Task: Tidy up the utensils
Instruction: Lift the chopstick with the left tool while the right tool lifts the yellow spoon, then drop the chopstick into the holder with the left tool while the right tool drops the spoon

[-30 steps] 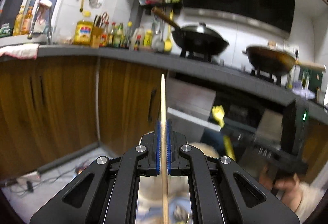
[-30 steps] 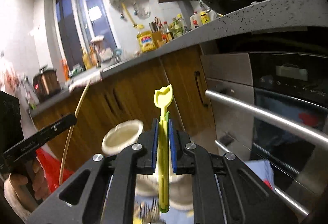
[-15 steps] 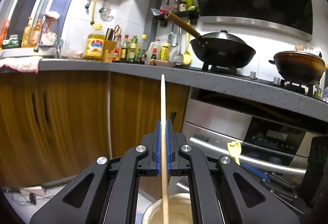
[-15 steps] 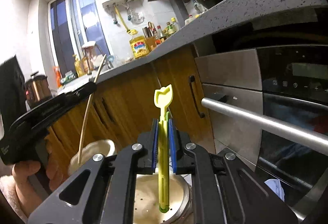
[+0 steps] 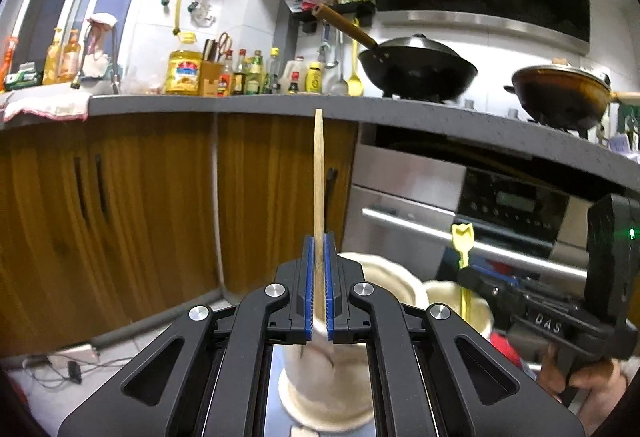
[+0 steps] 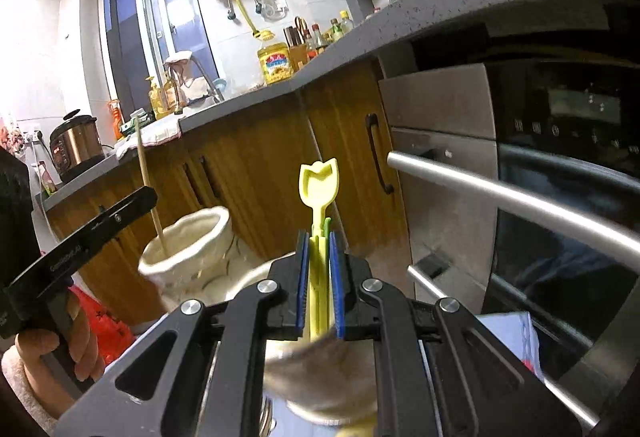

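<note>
Midway, I judge: left gripper (image 5: pixel 318 287) fingers clamp a thin wooden chopstick (image 5: pixel 318 173) whose tip enters the cream ceramic holder (image 6: pixel 188 257); right gripper (image 6: pixel 319 285) clamps a yellow plastic utensil (image 6: pixel 319 189) above a second cream pot (image 5: pixel 476 303), neither released

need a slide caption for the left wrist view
Left gripper clamps a wooden chopstick upright above a cream holder in front of wooden cabinets.

A home kitchen: wok (image 5: pixel 416 71) on the stove, built-in oven (image 5: pixel 500 213), oil bottles (image 5: pixel 184 72) on the countertop (image 5: pixel 280 104).
</note>
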Available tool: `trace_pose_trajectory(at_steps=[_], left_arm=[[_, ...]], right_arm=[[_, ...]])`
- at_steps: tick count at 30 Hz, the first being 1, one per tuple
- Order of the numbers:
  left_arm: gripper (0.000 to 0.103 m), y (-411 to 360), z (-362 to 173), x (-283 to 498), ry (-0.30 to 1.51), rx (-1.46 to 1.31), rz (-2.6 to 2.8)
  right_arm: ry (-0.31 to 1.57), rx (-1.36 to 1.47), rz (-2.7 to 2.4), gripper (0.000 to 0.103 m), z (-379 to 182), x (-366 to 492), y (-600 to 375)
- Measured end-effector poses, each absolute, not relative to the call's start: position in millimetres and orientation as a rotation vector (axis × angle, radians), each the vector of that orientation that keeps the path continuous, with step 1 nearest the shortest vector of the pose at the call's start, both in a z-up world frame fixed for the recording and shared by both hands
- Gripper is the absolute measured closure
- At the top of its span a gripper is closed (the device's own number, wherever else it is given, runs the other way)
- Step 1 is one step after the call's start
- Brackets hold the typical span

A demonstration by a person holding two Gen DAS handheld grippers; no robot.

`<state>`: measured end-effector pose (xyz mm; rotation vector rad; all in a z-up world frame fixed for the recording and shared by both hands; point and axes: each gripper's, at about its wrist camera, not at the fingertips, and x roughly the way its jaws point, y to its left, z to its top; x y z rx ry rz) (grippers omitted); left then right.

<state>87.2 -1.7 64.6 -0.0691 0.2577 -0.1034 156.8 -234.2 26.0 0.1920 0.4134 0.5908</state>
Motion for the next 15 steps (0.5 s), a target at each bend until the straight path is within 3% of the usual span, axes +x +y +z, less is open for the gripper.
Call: trace_pose_trajectory(at_steps=[9, 13, 15], left_arm=[[0.097, 2.9, 56.5, 77.5, 0.284, -0.062, -0.110], [0.086, 6.8, 56.1, 76.7, 0.288, -0.082, -0.118], [0.085, 6.3, 56.6, 76.5, 0.287, -0.078, -0.111]], right_arm=[[0.433, 0.185, 0.586, 0.093, 23.6, 147.6, -235.5], [0.422, 0.174, 0.579, 0.091, 26.6, 147.7, -235.6], [0.406, 0.167, 0.571, 0.073, 28.5, 146.2, -236.7]])
